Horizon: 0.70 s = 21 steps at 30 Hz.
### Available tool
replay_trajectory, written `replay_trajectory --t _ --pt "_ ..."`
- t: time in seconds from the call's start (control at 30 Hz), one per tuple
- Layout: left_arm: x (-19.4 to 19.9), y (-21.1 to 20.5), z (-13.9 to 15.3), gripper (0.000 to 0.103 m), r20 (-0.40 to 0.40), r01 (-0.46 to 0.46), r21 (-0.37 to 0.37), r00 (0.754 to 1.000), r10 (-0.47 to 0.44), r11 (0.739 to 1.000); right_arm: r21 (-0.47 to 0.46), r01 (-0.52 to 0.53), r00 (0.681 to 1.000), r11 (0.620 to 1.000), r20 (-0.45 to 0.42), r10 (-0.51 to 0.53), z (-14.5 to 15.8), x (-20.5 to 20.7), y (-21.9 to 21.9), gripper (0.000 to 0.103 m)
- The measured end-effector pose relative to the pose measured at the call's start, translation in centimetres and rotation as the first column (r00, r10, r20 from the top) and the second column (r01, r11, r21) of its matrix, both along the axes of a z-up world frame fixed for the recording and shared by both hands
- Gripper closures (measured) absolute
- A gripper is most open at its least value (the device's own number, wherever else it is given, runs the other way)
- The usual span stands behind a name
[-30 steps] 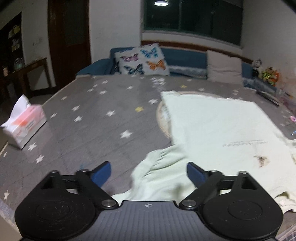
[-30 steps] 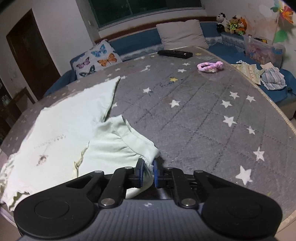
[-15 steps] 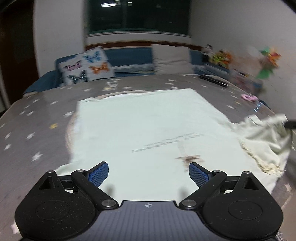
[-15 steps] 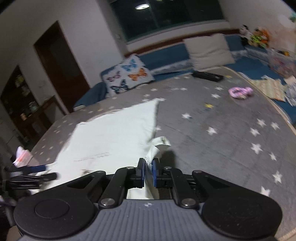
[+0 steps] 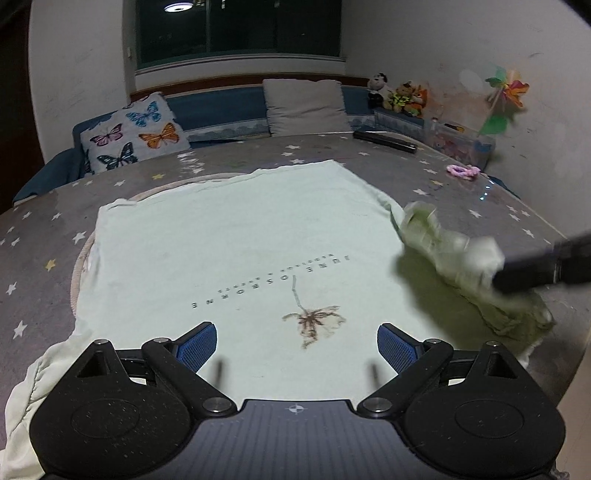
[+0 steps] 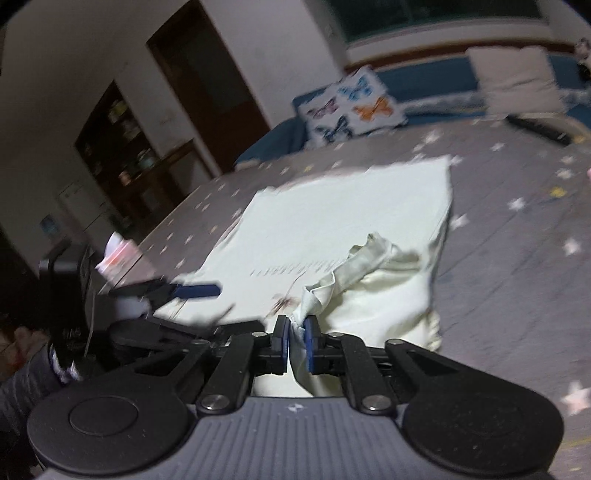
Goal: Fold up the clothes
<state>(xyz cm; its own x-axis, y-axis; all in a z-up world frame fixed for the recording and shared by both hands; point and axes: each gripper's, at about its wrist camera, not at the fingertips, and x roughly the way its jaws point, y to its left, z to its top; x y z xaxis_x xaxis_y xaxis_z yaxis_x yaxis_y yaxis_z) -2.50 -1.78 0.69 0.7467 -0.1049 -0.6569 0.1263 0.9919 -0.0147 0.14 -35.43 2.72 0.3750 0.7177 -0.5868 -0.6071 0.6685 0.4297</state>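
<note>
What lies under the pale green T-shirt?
The grey star-print cover shows around the T-shirt, and a beige rounded edge peeks out at its left side; the rest beneath is hidden.

Night-lit room with star-print bed surface

Grey star-patterned cover point(image 5: 229, 155); blue padded surround point(image 5: 221, 110); butterfly cushion point(image 5: 133, 133); beige pillow point(image 5: 304, 107); dark window point(image 5: 236, 29) reflecting ceiling lamp point(image 5: 180, 6); white walls point(image 5: 81, 74); dark doorway point(image 6: 207, 81); shelving point(image 6: 122, 147).

The left wrist view looks forward and down past its left gripper point(image 5: 297, 345), close over the pale shirt point(image 5: 229, 251); the right wrist view (blurred) crosses the same shirt from beside it.
</note>
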Motion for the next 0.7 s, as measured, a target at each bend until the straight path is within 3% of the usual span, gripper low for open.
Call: replay_trajectory --t 0.13,0.23,0.37,0.57,0.7 --pt "0.1 0.7 -0.2 0.007 -0.007 -0.020 -0.004 1.000 0.020 1.000 0.012 -0.033 0.999 0.999 -0.035 0.034 -0.7 -0.6 0.0 0.086" --pt "0.3 0.7 -0.1 0.007 -0.007 -0.025 -0.006 1.000 0.025 1.000 0.009 0.002 1.000 1.000 -0.021 -0.001 -0.3 -0.6 -1.7 0.084" --pt "0.3 -0.1 0.1 0.007 0.003 0.002 -0.020 1.000 -0.002 1.000 -0.047 0.077 0.996 0.996 -0.037 -0.079 -1.0 0.0 -4.0 0.083" --pt "0.5 -2.2 0.1 0.009 0.003 0.063 -0.026 0.998 -0.063 0.998 -0.132 0.107 0.986 0.985 -0.111 -0.122 -3.8 0.3 -5.9 0.085" --pt "0.6 -3.2 0.1 0.009 0.003 0.087 -0.028 0.996 -0.087 0.996 -0.136 0.108 0.991 0.985 -0.070 -0.118 -2.7 0.3 -6.0 0.085"
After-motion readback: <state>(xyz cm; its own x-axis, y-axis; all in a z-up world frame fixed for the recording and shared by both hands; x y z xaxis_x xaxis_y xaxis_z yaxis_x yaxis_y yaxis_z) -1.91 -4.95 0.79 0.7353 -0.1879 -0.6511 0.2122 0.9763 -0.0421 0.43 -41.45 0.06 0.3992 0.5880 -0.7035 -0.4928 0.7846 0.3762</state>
